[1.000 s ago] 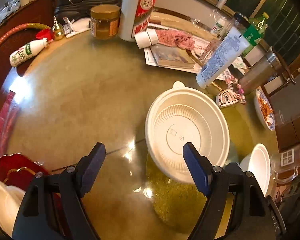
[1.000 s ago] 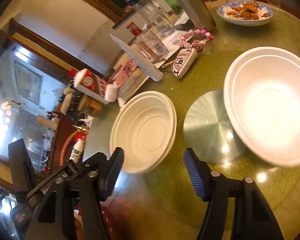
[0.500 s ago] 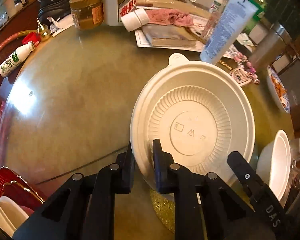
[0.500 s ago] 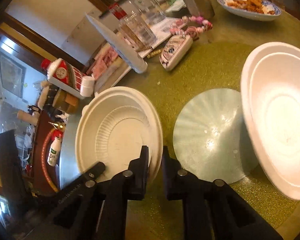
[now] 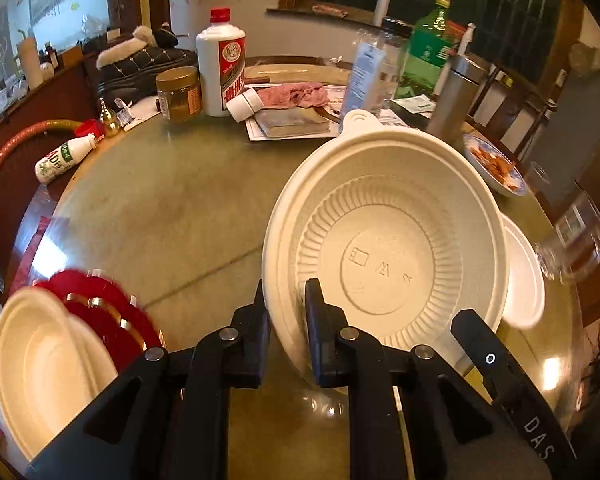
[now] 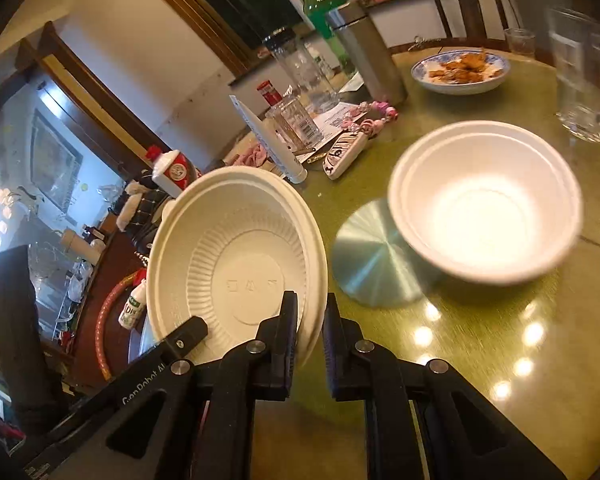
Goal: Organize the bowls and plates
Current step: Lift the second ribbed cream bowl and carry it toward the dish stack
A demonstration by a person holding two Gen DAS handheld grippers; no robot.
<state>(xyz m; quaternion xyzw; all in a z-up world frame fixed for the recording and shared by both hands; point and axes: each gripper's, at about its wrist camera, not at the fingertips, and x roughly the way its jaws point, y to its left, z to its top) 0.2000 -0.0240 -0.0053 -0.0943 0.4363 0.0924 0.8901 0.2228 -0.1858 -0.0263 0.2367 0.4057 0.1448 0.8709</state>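
Both grippers went from wide open to clamped on the rim of the ribbed white bowl [image 5: 384,248]: left gripper [image 5: 286,308] on one edge, right gripper [image 6: 310,320] on the other, one finger inside and one outside each. Bowl was flat on the worktop [image 5: 172,208] a second ago; now it's tilted up off it, tabbed edge high, blocking the papers and tube behind. Both cameras pitched up, so more of the room shows. Red plates [image 5: 100,312] now sit closer in the left view.
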